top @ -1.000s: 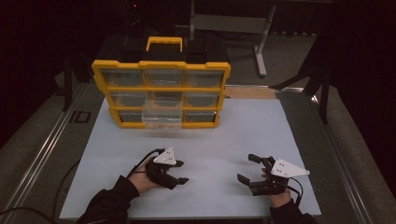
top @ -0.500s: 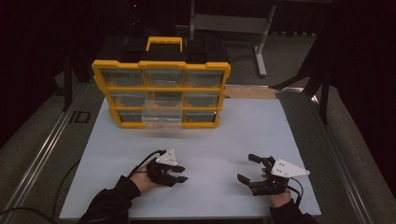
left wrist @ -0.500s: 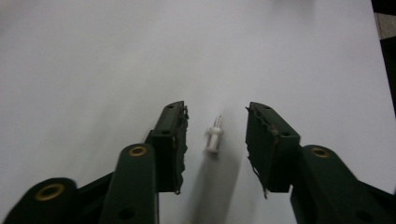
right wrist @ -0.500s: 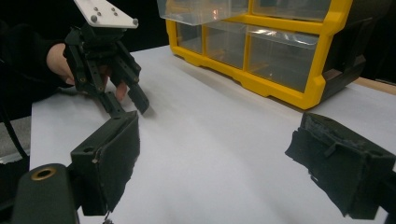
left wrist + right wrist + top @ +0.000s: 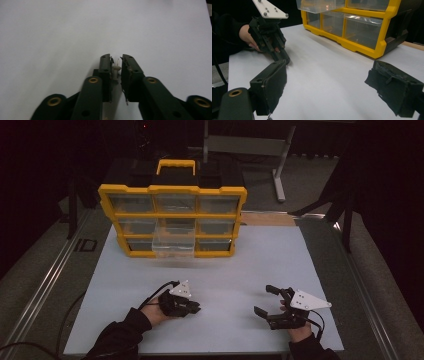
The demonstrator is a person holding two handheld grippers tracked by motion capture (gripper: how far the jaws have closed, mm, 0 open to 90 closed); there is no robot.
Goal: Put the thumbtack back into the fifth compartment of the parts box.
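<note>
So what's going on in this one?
A person holds a hand-held gripper in each hand over a white table. The left hand-held gripper has just been closing its jaws on a small whitish peg-like piece low over the table. The right hand-held gripper hovers open and empty. Behind them stands a yellow organiser with clear plastic drawers, one bottom-row drawer pulled out.

Likely lab or workshop: dark room, white table (image 5: 240,270), yellow drawer organizer (image 5: 172,212), metal stand (image 5: 280,165).
</note>
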